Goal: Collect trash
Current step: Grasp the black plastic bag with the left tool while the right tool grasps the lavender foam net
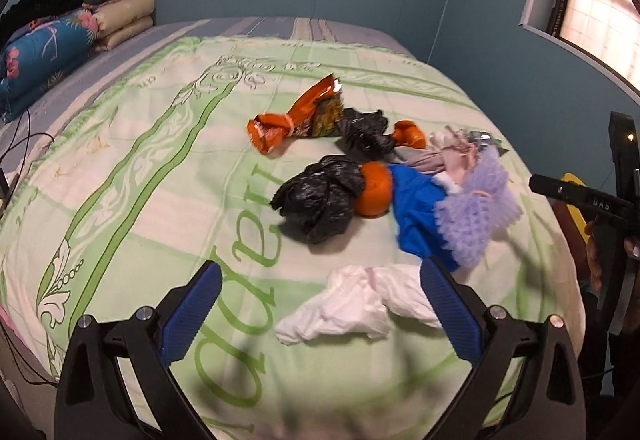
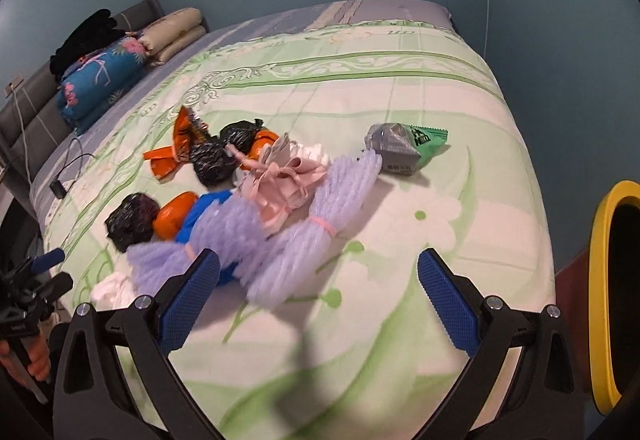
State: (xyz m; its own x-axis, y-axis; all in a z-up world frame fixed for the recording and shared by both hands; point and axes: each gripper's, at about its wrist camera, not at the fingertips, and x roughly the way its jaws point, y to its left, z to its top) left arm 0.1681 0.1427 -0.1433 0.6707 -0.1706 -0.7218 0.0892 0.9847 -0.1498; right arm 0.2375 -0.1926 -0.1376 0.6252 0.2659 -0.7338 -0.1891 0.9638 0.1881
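Trash lies on a green-and-white bedspread [image 1: 140, 180]. In the left wrist view I see a crumpled white tissue [image 1: 352, 304], two black plastic bags [image 1: 320, 196], an orange snack wrapper [image 1: 296, 120], two oranges [image 1: 374, 190], a blue cloth [image 1: 416, 216] and purple foam netting [image 1: 476, 208]. My left gripper [image 1: 322, 296] is open, its fingers either side of the tissue, just above it. In the right wrist view my right gripper [image 2: 318, 286] is open and empty over the bedspread [image 2: 440, 88], near the purple netting [image 2: 280, 232]. A green-and-silver wrapper [image 2: 404, 146] lies beyond.
Folded quilts and pillows [image 1: 60, 36] are stacked at the bed's head on the left. A charger cable [image 2: 66, 176] lies on the bed's left edge. A yellow-rimmed bin [image 2: 612, 272] stands off the bed's right side. Pink cloth [image 2: 280, 180] lies among the trash.
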